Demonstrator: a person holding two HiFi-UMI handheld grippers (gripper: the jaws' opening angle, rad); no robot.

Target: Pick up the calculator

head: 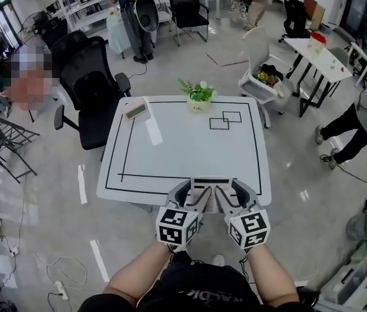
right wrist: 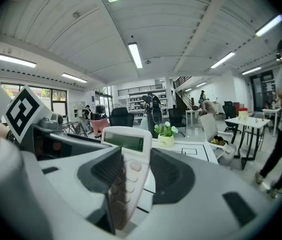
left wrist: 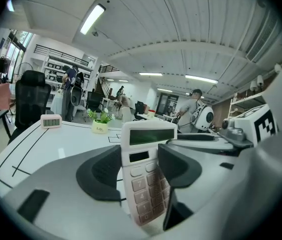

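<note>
**Calculator clamped by both grippers at the table's near edge**

Dark pads (left wrist: 103,171) of the left gripper (left wrist: 141,159) were clenched on the calculator (left wrist: 148,134), one on each side of its body. The keys faced that gripper's camera and the display was uppermost. The right gripper (right wrist: 133,169) was closed on it too, and its view showed the calculator nearly edge-on between the pads. From the head view the two grippers sat side by side, tips close together, with the calculator tilted up between them over the near edge of the table (head: 170,155). Whether it had cleared the tabletop was hard to judge from that angle. Farther back on the table, a clock (head: 135,109) stood near the far left corner. A plant pot (head: 198,96) stood at the far edge. A black chair (head: 92,90) stood beyond the table's left side.
</note>
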